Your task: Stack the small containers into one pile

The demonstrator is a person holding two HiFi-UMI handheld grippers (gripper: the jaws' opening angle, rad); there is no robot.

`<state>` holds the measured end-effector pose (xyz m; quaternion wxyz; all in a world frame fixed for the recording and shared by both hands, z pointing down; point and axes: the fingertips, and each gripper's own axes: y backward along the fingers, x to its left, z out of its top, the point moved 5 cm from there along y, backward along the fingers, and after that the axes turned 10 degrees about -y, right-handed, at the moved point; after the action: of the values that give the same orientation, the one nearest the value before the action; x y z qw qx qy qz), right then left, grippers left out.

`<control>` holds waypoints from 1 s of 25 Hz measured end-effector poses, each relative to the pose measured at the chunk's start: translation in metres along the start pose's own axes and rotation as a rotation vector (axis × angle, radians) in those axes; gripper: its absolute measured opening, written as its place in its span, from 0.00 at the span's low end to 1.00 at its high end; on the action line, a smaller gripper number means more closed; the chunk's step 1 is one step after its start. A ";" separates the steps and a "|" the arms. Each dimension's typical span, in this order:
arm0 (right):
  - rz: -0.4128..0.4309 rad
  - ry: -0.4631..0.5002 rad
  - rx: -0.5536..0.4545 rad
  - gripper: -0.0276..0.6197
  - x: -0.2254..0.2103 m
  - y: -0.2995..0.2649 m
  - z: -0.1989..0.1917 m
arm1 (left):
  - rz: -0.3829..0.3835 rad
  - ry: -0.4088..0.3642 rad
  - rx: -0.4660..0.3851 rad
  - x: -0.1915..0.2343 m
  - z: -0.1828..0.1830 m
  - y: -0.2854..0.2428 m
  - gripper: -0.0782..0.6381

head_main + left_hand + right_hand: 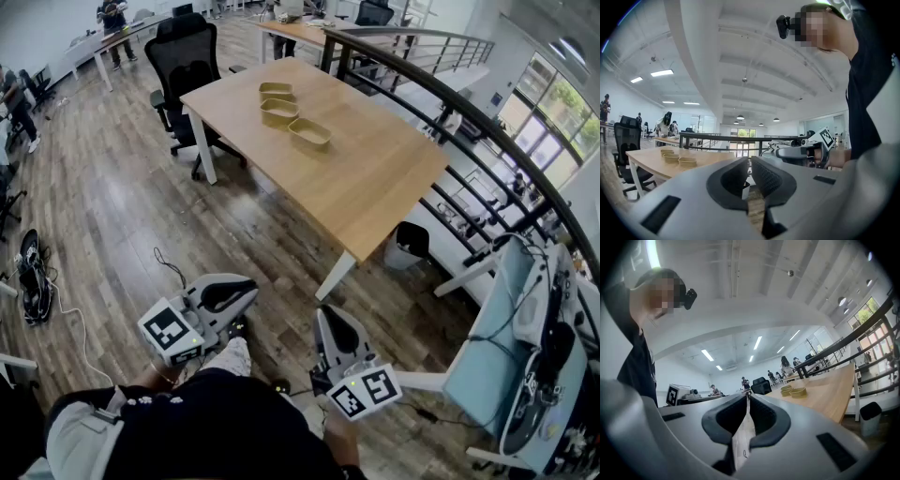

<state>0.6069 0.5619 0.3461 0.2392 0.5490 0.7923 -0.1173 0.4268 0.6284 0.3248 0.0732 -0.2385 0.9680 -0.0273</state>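
Short of the pale wooden counter (375,178), left gripper (242,291) and right gripper (330,319) show jaws pressed together, empty; best spread them before reaching three tan oval containers (279,112).

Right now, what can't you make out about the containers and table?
- Containers: too small in every view to tell contents or whether they touch.
- Table: far-side legs hidden under its top, head view.
- Chair: seat partly hidden behind the table corner, head view.
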 end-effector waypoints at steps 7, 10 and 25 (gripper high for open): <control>0.010 0.010 0.031 0.10 -0.007 -0.022 0.002 | -0.037 -0.002 0.000 0.001 0.008 -0.012 0.16; 0.022 0.026 0.026 0.10 -0.009 -0.036 0.010 | -0.055 0.003 -0.020 0.005 0.002 -0.016 0.16; 0.017 0.020 0.082 0.10 -0.020 -0.088 0.011 | 0.128 0.055 -0.016 0.081 -0.018 0.013 0.16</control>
<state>0.5344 0.5081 0.3401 0.2097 0.5663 0.7843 -0.1419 0.3477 0.6024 0.3316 0.0464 -0.1757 0.9831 -0.0214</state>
